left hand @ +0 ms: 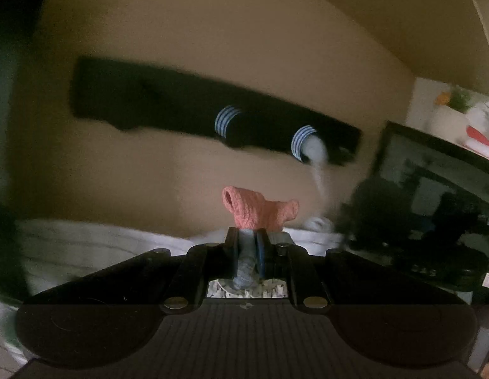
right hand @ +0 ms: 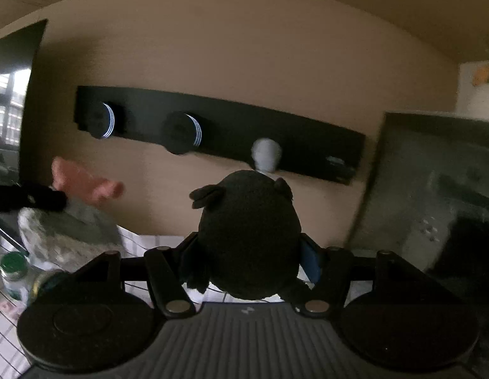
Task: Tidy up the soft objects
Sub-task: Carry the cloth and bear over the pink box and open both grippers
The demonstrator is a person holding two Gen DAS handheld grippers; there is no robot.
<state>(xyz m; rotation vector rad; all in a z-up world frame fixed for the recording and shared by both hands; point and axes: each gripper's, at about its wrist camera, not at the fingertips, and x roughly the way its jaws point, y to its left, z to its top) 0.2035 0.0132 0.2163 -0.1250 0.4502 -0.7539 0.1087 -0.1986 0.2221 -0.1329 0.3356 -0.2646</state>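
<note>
Pink knit toy (left hand: pixel 258 210) pinched in left claw (left hand: pixel 247 237), tilted slightly downward.

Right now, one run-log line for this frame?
left gripper: shut on pink toy | right gripper: shut on black plush | wall rack ahead

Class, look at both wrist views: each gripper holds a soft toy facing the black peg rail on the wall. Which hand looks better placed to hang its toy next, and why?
Probably the right. The right gripper grips the black plush almost directly below the white-capped peg on the peg rail. The left gripper, shut on the pink knitted toy, sits lower, with no peg directly above.
</note>
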